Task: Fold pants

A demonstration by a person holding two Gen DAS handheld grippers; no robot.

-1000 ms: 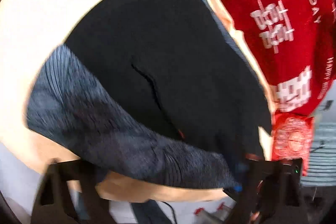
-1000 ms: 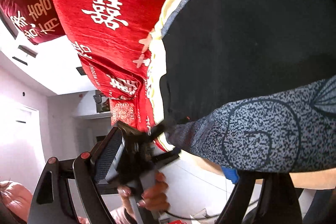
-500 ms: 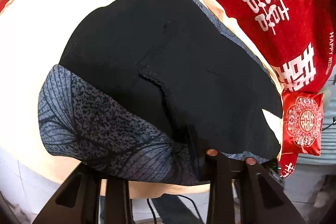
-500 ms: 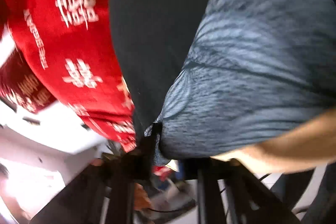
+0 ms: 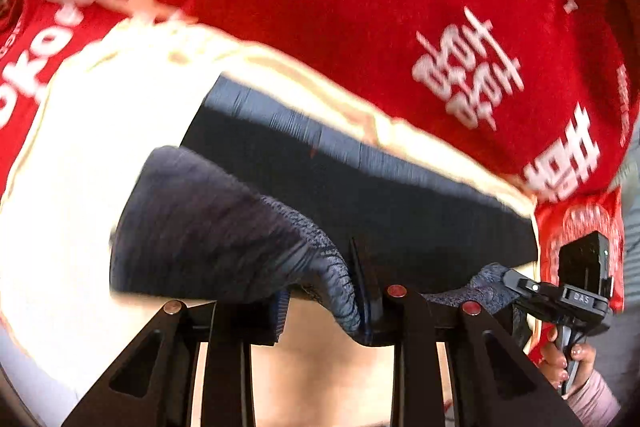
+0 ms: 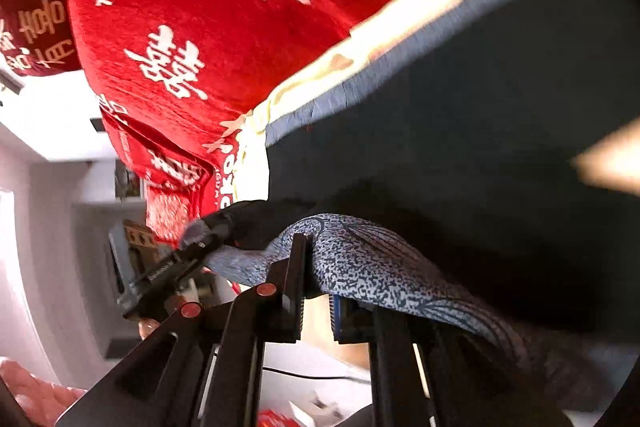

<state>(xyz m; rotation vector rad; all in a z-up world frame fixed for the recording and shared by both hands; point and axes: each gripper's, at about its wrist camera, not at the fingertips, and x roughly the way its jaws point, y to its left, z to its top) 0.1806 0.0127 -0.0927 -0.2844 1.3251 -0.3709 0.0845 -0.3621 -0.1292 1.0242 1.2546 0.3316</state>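
Both tools have lifted the pants (image 5: 400, 203), each clenched on its patterned hem (image 6: 372, 259); the right view shows the left tool (image 6: 200, 247).

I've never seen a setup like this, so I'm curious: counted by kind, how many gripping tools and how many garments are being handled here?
Handheld grippers: 2, the left gripper and the right gripper, each clamped on cloth
Garments: 1, the dark pants with a grey patterned hem
Total: 3
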